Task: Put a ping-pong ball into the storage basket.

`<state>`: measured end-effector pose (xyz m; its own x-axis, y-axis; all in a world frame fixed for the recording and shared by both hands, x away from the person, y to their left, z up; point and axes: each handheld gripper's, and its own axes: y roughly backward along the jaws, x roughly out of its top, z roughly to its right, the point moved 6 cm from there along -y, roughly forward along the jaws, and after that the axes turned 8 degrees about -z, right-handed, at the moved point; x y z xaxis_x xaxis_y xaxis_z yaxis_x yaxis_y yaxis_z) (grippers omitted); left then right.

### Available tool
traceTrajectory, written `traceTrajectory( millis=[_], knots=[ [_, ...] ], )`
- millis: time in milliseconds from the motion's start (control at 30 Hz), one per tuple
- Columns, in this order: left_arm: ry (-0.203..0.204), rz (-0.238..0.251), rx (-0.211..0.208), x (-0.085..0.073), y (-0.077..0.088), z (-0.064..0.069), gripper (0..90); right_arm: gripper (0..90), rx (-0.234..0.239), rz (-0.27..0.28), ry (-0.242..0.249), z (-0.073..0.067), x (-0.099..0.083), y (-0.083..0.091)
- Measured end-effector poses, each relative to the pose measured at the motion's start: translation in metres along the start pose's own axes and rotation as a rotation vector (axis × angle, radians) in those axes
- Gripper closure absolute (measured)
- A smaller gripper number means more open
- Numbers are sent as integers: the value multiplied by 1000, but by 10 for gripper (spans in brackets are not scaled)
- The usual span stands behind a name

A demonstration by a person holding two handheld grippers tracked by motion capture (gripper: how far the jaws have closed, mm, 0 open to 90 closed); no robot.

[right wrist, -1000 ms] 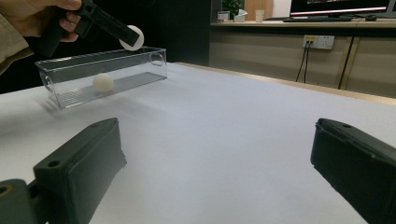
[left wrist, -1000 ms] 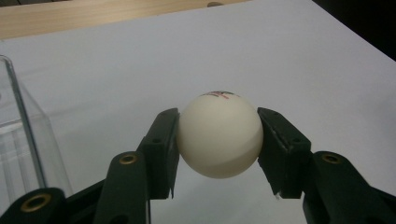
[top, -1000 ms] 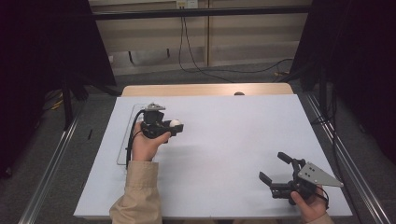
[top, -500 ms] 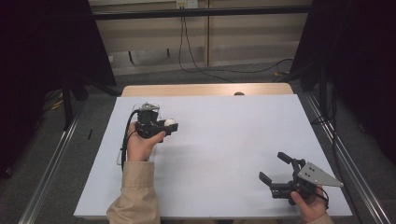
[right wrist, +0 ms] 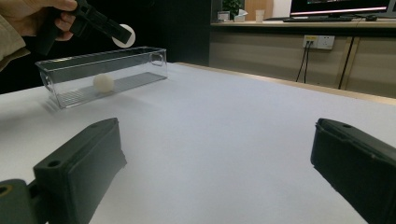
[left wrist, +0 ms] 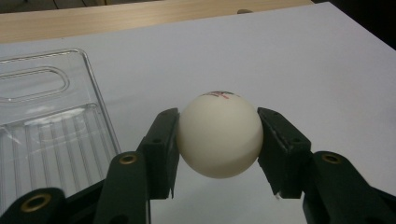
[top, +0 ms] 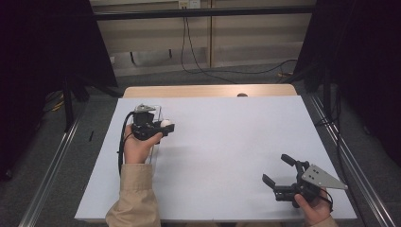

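Holding white ball point(left wrist: 219, 135) pinched in left gripper point(top: 163, 126) beside clear box point(right wrist: 100, 74) | one ball point(right wrist: 103, 83) already in box | right gripper point(top: 280, 176) spread wide, holding nothing | left to do: drop ball in box

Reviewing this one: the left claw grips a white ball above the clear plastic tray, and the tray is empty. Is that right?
Not quite: the clear plastic tray is not empty. The right gripper view shows a second white ball lying inside it. The rest stands: the left claw grips a white ball, held above the tray's far end in that same view.
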<state>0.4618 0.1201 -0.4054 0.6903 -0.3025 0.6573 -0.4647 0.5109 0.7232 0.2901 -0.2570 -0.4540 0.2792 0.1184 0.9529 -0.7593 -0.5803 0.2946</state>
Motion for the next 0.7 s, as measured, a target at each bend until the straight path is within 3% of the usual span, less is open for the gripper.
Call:
traceTrajectory(
  millis=[700],
  knots=[
    [28,15,41,-5,7,-14,511,15,1,0,0,0,0,0]
  ],
)
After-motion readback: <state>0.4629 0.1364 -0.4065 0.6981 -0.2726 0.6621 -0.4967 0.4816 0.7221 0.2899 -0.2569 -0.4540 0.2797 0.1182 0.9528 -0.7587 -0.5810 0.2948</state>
